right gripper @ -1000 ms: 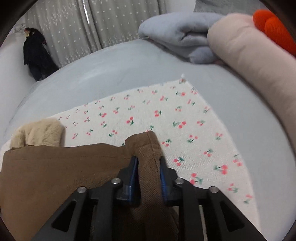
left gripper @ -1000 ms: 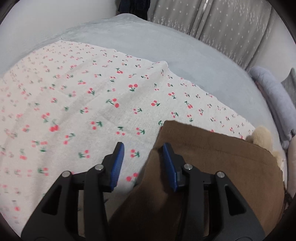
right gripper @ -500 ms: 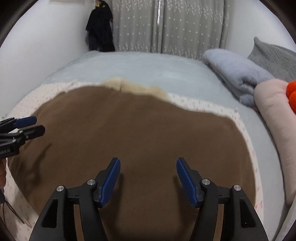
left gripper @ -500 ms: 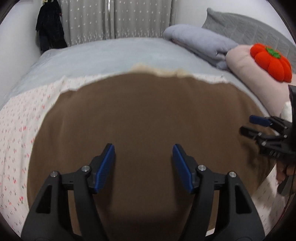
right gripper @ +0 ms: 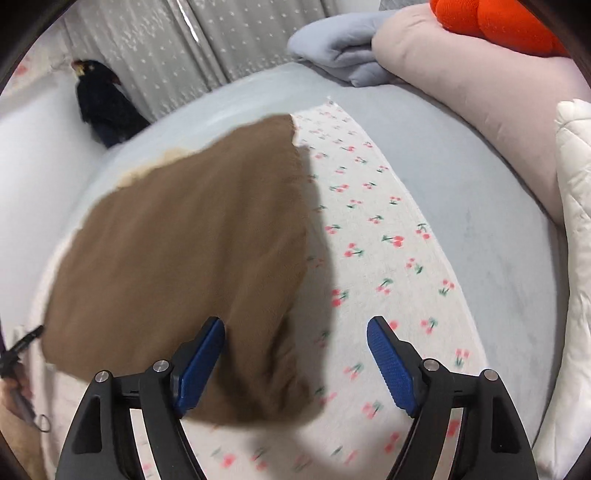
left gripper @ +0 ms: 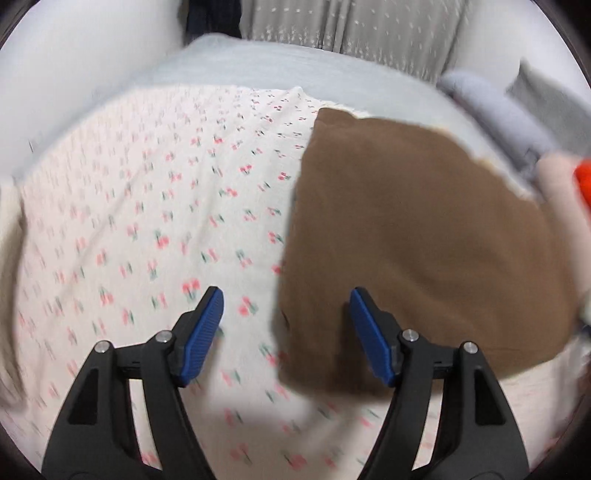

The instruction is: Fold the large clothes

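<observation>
Between the spread pads of the left hand-held gripper (left gripper: 286, 332) lies the left edge of the folded brown garment (left gripper: 424, 236); the jaws have just been opening and grip nothing. The right hand-held gripper (right gripper: 295, 360) likewise gapes over the garment's right edge. Next, pinch one edge squarely, both layers together. Beyond, only the right view shows the orange cushion (right gripper: 491, 16) sharply on the bed (right gripper: 461, 166).
</observation>
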